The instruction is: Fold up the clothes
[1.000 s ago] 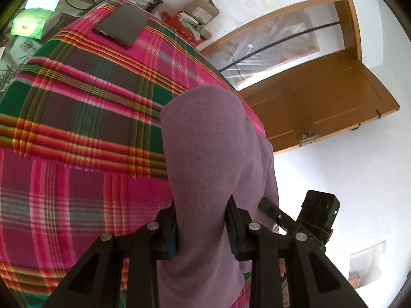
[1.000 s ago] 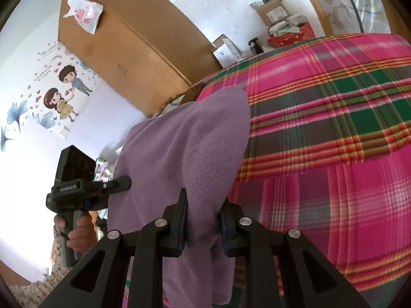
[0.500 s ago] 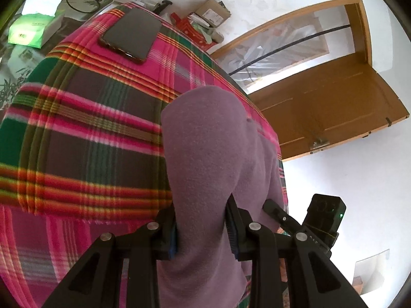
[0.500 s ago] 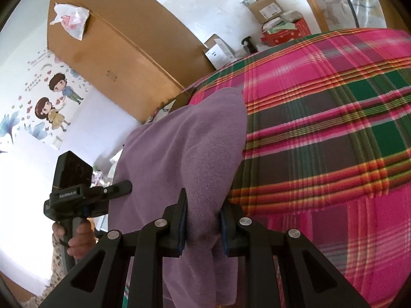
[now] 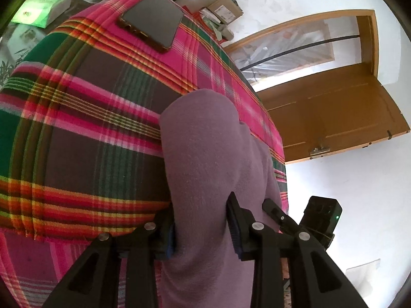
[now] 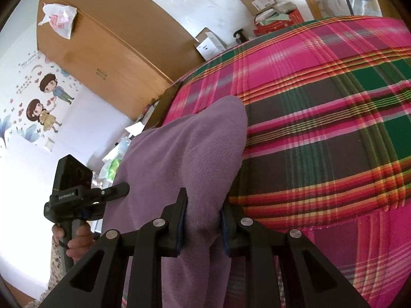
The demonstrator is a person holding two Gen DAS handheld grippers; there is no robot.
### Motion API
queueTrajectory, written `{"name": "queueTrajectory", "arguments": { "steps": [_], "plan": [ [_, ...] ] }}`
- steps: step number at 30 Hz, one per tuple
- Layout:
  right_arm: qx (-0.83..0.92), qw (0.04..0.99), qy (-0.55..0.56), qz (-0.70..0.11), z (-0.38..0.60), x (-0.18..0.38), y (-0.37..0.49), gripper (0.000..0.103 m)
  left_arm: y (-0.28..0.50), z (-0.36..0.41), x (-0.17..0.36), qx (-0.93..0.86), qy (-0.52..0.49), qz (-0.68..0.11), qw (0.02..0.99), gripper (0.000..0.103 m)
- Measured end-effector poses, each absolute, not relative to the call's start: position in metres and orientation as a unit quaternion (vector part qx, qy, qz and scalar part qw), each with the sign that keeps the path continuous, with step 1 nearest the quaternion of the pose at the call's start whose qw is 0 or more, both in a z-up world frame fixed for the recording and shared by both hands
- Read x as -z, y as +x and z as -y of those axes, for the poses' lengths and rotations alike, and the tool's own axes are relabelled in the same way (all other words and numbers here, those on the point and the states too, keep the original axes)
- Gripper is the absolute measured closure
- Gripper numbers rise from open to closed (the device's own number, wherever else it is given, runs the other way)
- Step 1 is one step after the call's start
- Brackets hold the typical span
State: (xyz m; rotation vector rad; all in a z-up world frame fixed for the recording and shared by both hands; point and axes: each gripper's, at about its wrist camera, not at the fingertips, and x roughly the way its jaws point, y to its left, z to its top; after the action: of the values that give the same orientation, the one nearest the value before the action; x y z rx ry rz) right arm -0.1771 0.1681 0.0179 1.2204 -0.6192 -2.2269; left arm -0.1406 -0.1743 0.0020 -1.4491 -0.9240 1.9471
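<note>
Over the plaid bed [image 5: 77, 128], a soft mauve fleece [image 5: 205, 154] drapes in rounded folds. Left tool [image 5: 203, 227] and right tool [image 6: 203, 217] each have fleece bunched between their opening jaws. A flat glossy phone [image 5: 151, 23] lies beyond.

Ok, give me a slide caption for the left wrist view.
Left gripper, jaws opening around a purple fleece garment, above a plaid blanket with a phone on it.

place: home bedroom | cues: plaid bedspread [image 5: 77, 133], wooden wardrobe [image 6: 108, 51], cartoon wall stickers [image 6: 43, 102], wooden door [image 5: 334, 113]
</note>
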Motion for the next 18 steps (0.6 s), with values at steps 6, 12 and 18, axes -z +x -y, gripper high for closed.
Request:
{"name": "queueTrajectory", "arguments": {
  "steps": [6,12,18],
  "plan": [
    [0.840,0.250,0.442,0.191,-0.159,-0.022,-0.175,0.076,-0.130,0.186,0.001,-0.721,-0.536,0.349,0.268,0.063],
    [0.837,0.249,0.446,0.196,-0.161,-0.018,-0.177,0.072,-0.137,0.190,0.007,-0.716,-0.534,0.362,0.268,0.059],
    [0.837,0.248,0.447,0.193,-0.164,-0.019,-0.176,0.070,-0.139,0.199,0.006,-0.723,-0.526,0.369,0.254,0.059]
  ]
}}
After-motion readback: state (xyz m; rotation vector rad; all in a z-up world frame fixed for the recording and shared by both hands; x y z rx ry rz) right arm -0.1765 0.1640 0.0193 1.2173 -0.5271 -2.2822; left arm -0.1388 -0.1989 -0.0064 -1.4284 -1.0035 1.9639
